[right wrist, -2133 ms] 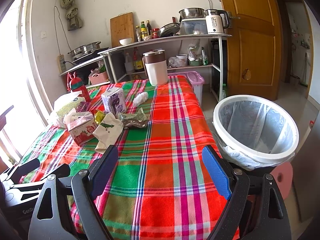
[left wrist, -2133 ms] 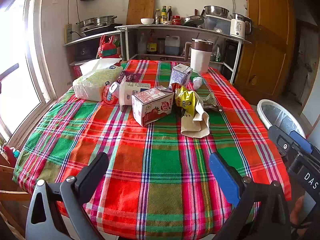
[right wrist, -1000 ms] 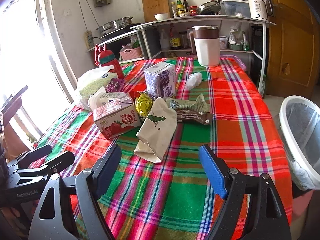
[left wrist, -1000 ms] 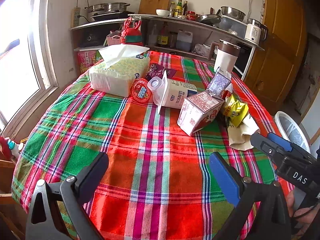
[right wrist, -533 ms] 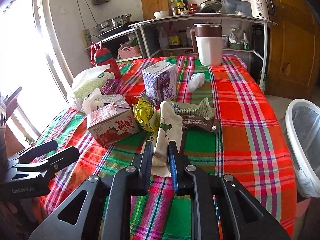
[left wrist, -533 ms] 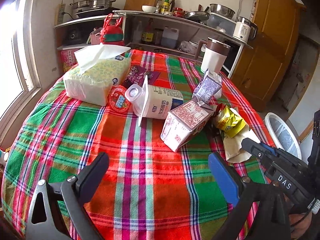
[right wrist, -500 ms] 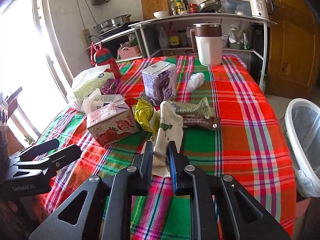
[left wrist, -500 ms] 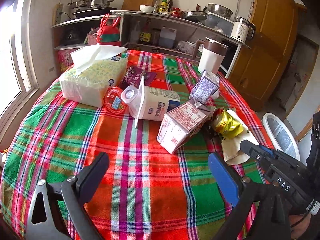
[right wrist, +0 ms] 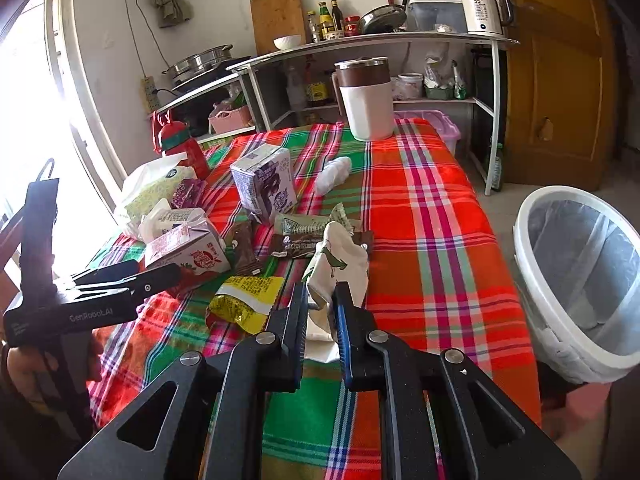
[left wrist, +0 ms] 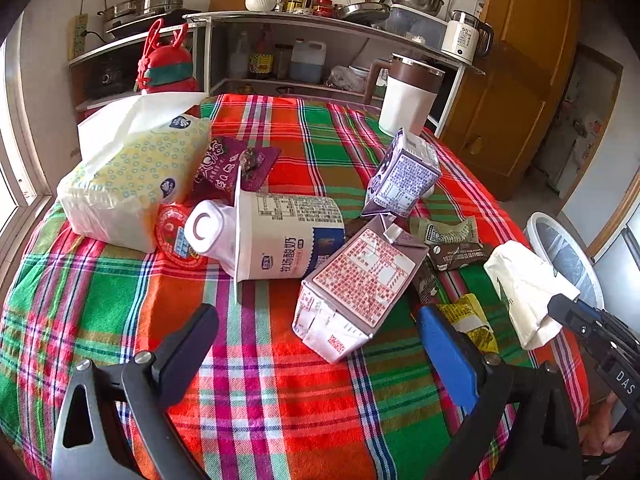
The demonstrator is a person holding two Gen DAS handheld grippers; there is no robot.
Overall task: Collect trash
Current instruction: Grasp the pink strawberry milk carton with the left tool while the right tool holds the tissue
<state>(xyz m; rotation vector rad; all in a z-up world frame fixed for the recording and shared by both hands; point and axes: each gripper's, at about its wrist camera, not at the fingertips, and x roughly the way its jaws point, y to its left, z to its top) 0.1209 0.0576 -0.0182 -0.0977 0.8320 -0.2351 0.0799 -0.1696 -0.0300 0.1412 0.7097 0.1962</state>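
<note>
My right gripper [right wrist: 322, 300] is shut on a cream paper bag [right wrist: 340, 266] and holds it lifted above the plaid table; the bag also shows in the left wrist view [left wrist: 524, 292]. My left gripper [left wrist: 316, 332] is open and empty, just in front of a strawberry milk carton [left wrist: 360, 284] lying on its side. Around it lie a large yogurt cup [left wrist: 280, 236], a purple carton [left wrist: 404, 176], a yellow wrapper [left wrist: 468, 320] and brown snack wrappers [left wrist: 456, 256]. The white lined trash bin [right wrist: 580, 280] stands off the table's right side.
A tissue pack [left wrist: 132, 176], a red round lid [left wrist: 174, 236] and a purple sachet [left wrist: 232, 164] lie at the left. A white and brown jug [left wrist: 408, 100] stands at the far edge. A crumpled tissue [right wrist: 334, 174] lies mid-table. Shelves with cookware stand behind.
My right gripper has lifted the paper bag off the table and toward the right; the yellow wrapper now lies uncovered. My left gripper has moved closer to the strawberry carton.
</note>
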